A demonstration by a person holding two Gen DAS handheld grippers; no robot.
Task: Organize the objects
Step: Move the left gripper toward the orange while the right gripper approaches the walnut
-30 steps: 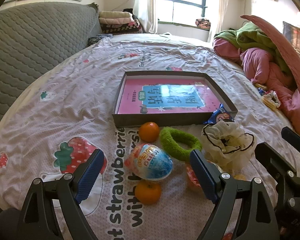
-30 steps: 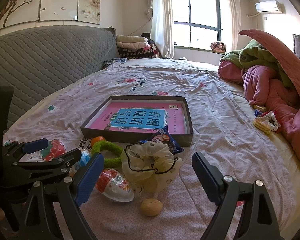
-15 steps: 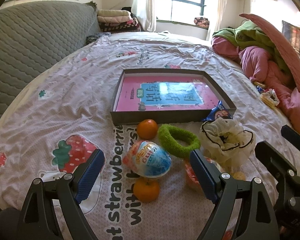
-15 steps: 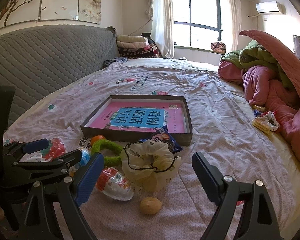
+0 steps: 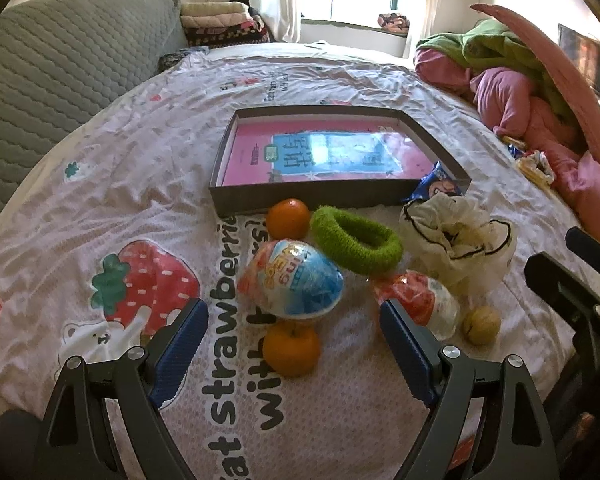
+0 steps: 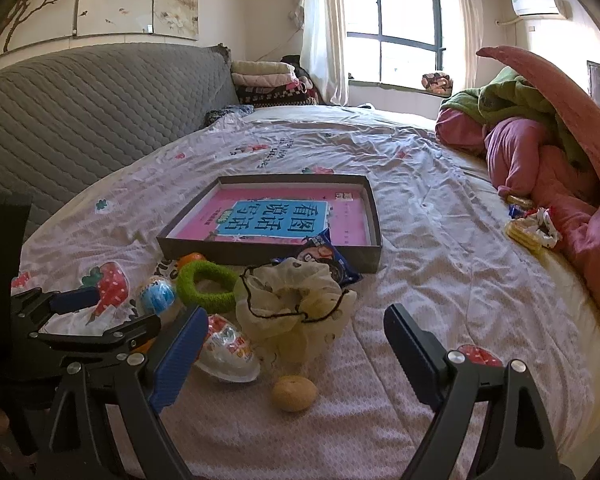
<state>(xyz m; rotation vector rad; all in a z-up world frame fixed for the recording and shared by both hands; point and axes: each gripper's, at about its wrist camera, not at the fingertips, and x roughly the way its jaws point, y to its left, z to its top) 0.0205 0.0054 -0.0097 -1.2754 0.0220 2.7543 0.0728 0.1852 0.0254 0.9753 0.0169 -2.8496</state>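
Note:
A shallow dark box [image 5: 284, 200] [image 6: 364, 264] with a pink and blue book inside lies mid-bed. In front of it sit two oranges [image 5: 288, 218] [image 5: 291, 350], a blue egg toy [image 5: 296, 278] [image 6: 158, 294], a green fuzzy ring [image 5: 356, 240] [image 6: 208, 284], a red and white egg toy [image 5: 424, 304] [image 6: 228, 350], a cream scrunchie [image 5: 456, 236] [image 6: 296, 300], a walnut [image 5: 480, 324] [image 6: 294, 393] and a blue snack packet [image 5: 436, 186] [image 6: 328, 256]. My left gripper [image 5: 294, 348] is open just above the near orange. My right gripper [image 6: 296, 356] is open near the walnut.
A grey quilted headboard [image 6: 80, 112] runs along the left. Pink and green bedding [image 6: 540, 148] is heaped at the right, with small wrappers [image 6: 532, 228] beside it. Folded blankets [image 6: 268, 84] are stacked by the window.
The left gripper has eased forward and down toward the near orange and blue egg toy. The right gripper has barely shifted. Both stay open.

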